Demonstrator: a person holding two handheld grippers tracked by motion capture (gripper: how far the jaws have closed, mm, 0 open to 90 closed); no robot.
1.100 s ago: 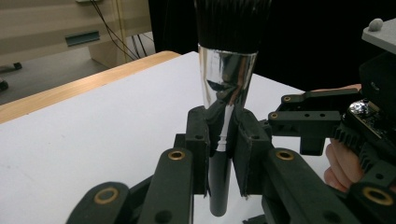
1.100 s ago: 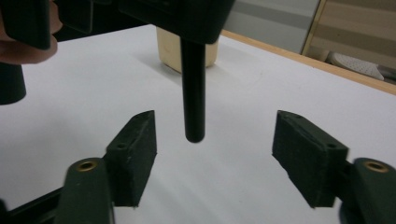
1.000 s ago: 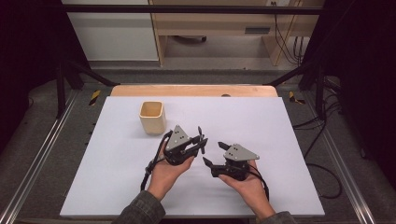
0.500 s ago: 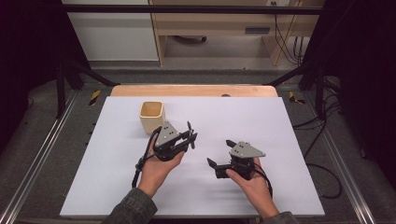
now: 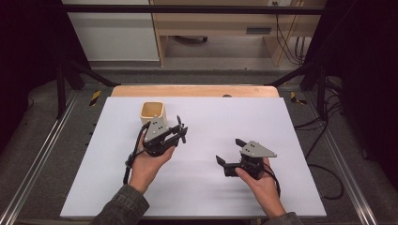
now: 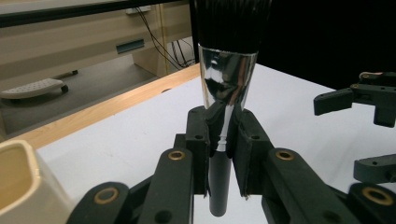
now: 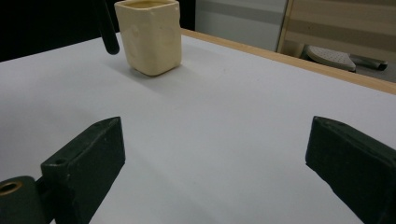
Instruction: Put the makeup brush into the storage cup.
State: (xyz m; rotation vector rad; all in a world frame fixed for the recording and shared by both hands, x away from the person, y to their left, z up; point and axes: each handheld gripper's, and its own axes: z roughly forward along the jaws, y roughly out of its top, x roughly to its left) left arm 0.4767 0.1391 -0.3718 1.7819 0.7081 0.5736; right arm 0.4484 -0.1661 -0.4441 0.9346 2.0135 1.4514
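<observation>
The brush [image 6: 228, 74] sits clamped in your left hand-held gripper [image 5: 177, 133], just beside the cream cup [image 5: 152, 114], at the cup's near right corner as the high view has it. In the left gripper view both jaws press on the black handle right below the shiny metal ferrule, with the dark bristles standing upward past the top edge and the handle's butt hanging below the pads. The brush is off the desk [image 5: 291, 126], held above the white sheet. The cup stands upright on that sheet; in the right gripper view the handle's tip [image 7: 108, 32] hangs next to the cup's [image 7: 149, 35] upper wall, though whether it touches is not clear. Your right hand-held gripper [image 5: 230, 152] is well apart from the cup, toward the near right of the sheet, jaws spread wide after just opening, with nothing between them.
</observation>
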